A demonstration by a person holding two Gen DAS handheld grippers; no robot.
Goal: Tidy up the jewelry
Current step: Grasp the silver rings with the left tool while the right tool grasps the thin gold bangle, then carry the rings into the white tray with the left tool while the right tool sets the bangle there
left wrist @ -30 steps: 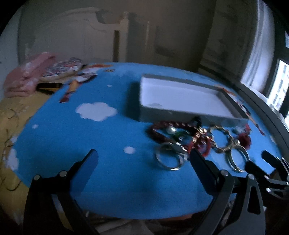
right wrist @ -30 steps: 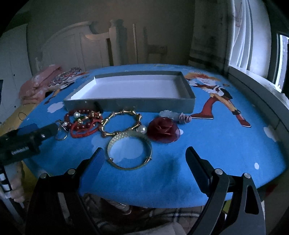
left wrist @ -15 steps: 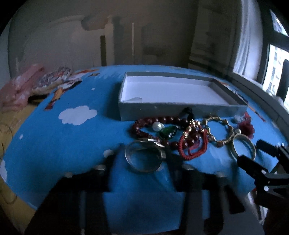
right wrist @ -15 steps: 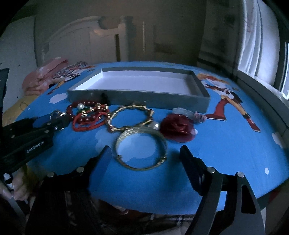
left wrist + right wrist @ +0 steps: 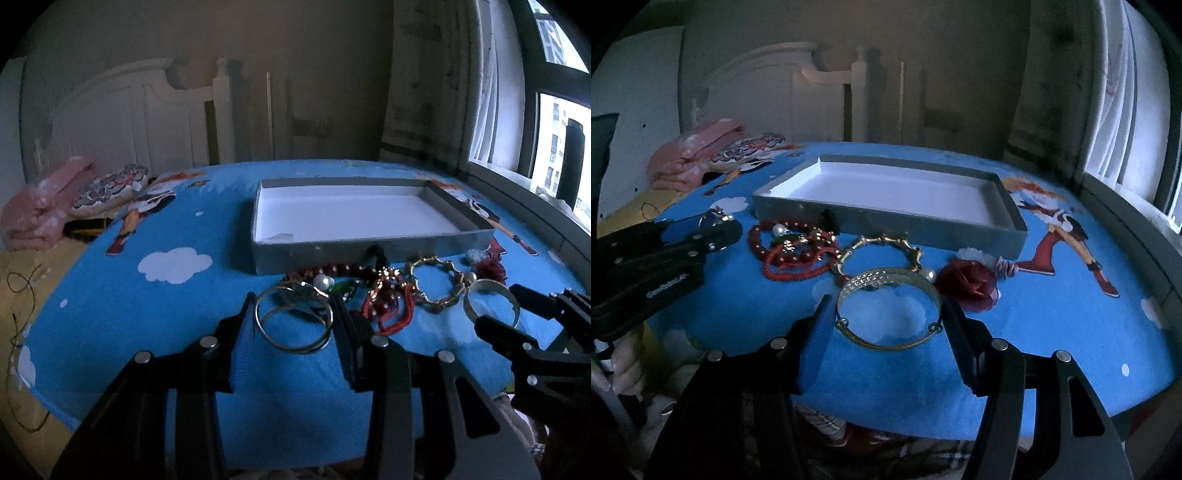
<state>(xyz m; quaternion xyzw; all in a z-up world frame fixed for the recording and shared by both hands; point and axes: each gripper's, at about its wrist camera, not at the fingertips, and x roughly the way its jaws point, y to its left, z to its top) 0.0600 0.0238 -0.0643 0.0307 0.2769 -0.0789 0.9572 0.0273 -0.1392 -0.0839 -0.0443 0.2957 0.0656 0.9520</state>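
Left gripper (image 5: 293, 325): fingers close on either side of silver bangle (image 5: 294, 320), apparently touching its rim; firm grip unclear. Right gripper (image 5: 888, 317): fingers flanking gold bangle (image 5: 888, 307), contact unclear. Just beyond: red bead tangle (image 5: 796, 252), gold link bracelet (image 5: 881, 252), red flower (image 5: 971, 283). Farther: grey tray (image 5: 890, 214) on blue cloth (image 5: 1052, 317).

Dim, bluish room; daylight from the window (image 5: 554, 147); fisheye-bent, dark corners.
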